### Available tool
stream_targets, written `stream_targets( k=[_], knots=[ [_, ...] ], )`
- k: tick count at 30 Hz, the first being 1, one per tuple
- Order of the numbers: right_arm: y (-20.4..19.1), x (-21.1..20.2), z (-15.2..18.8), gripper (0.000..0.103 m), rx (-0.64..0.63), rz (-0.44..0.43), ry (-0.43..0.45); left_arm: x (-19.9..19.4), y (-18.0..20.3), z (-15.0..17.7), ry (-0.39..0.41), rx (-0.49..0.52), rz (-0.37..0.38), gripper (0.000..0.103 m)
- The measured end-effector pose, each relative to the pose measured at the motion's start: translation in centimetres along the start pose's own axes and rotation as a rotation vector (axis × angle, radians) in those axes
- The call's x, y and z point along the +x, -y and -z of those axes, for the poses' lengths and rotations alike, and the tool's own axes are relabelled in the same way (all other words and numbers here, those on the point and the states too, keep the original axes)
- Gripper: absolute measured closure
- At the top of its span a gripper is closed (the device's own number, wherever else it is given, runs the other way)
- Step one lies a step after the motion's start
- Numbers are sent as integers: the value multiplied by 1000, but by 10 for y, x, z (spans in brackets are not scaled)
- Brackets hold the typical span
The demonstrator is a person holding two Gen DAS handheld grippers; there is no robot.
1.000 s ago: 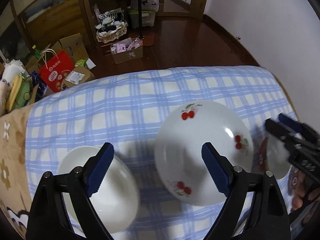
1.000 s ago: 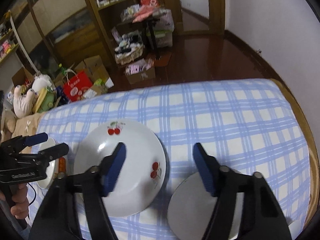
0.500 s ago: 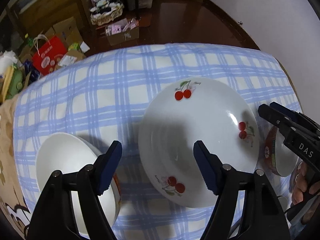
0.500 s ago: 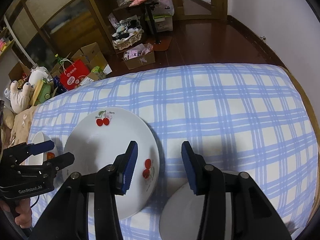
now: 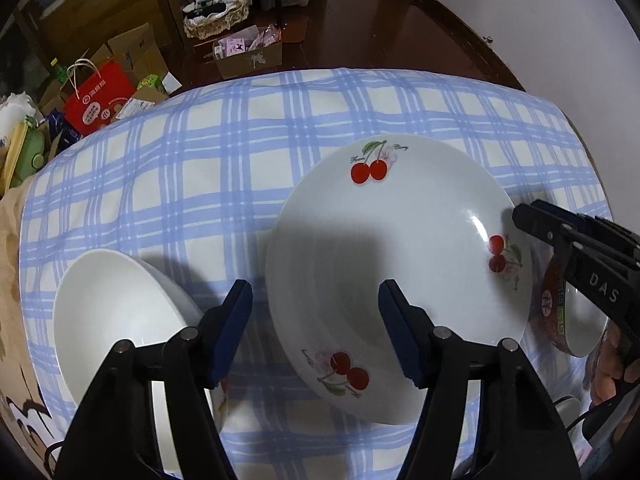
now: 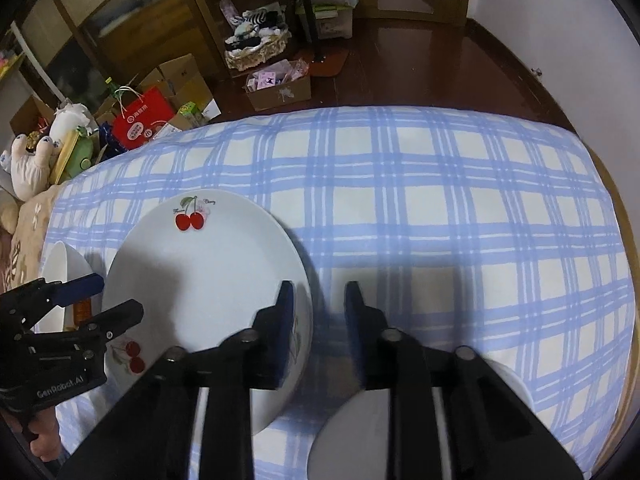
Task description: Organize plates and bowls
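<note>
Inventory, bench w/ blue-check cloth [image 6: 440, 184]:

1. Cherry plate [image 5: 400, 264]: large, white, 3 cherry prints on rim. Sits flat on cloth, mid-bench. In left wrist view it fills centre to 3 o'clock; in right wrist view it lies at 9 o'clock.
2. White bowl [image 5: 116, 320]: at 8 o'clock in left view, just beside plate, not touching as far as seen.
3. Red-patterned bowl [image 5: 560, 312]: at 3 o'clock in left view, next to plate's right rim, partly hidden behind right tool.
4. Pale round dish [image 6: 360, 432]: at 6 o'clock in right view, mostly covered by the tool; type unclear.

Tools:
- Left tool [image 5: 316, 320]: jaws apart, have just been closing. Plate's left rim sits between them; pads not pressing yet.
- Right tool [image 6: 318, 312]: jaws narrow, have just been closing. They straddle plate's right rim; pads look close to it but contact not confirmed, so no grip seen.

Progress: early. Nothing stacked, all 4 pcs separate on cloth. Both tools appear set to take the plate by opposite rims. Left to do: grip, lift, stack or group plates & bowls.
</note>
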State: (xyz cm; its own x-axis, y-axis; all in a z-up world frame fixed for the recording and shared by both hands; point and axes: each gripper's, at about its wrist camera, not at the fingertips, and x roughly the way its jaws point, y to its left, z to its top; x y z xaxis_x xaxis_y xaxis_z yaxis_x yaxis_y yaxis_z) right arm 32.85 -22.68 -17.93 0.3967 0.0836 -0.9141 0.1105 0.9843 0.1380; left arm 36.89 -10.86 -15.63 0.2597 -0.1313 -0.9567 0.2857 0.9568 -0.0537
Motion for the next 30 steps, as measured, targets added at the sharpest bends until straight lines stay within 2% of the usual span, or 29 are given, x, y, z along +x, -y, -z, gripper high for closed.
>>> stream_targets(
  k=[2,3,5,9,11,15,16,30],
  knots=[
    [0,3,0,78,-2,-3,-15,4,4,2,-10,5,10,39],
    [0,6,0,78,-2,-5,-25,5,6,3,-6,11,0,40],
    [1,10,0,87,3,-11,-41,6,12,5,2,35,-33,42],
    [4,12,0,91,33,-41,-45,9,20,8,13,64,-94,49],
    [4,13,0,91,30,-39,-43,9,20,7,14,65,-96,51],
    [2,13,1,91,11,-17,-42,6,15,6,17,53,-63,51],
    [0,12,1,95,3,-12,-40,5,14,5,20,53,-55,51],
    [-9,10,5,95,-20,43,-41,4,-6,-5,11,13,29,51]
  ],
)
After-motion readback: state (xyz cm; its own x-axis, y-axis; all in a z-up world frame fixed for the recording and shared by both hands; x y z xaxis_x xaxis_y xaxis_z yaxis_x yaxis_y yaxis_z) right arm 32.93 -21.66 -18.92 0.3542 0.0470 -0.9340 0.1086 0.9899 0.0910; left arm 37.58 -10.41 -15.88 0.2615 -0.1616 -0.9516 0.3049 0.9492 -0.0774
